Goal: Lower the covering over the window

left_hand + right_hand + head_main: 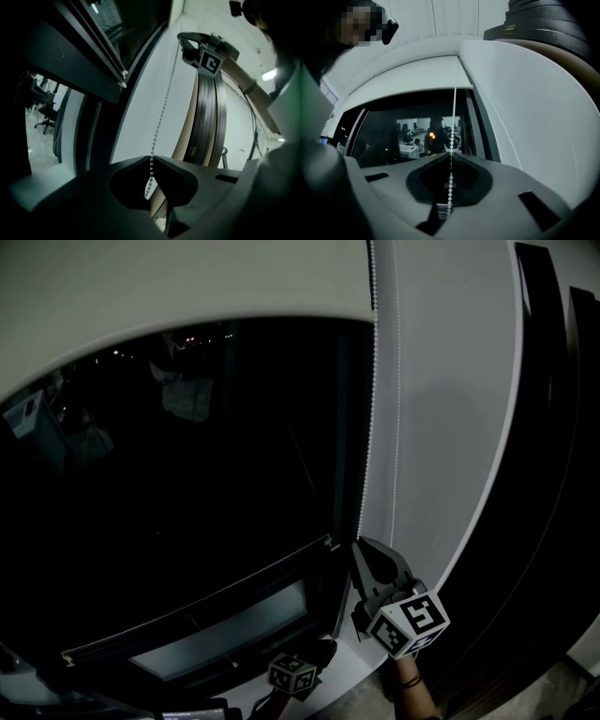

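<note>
A white roller blind (187,287) covers only the top of the dark window (169,484). Its white bead chain (373,381) hangs down the window's right side. In the head view my right gripper (357,545) is shut on the chain near the window's lower right corner. The right gripper view shows the beads (454,108) running up from my closed jaws (451,152) to the blind (417,75). My left gripper (151,158) is shut on the same chain (164,108) lower down. Only its marker cube (293,674) shows clearly in the head view, below the right gripper.
A second strand of chain (398,381) hangs against the white wall (450,381) right of the window. Dark curved panels (553,474) stand further right. A lower window frame (216,634) with a pale pane sits under the glass. A forearm (412,690) reaches up behind the right gripper.
</note>
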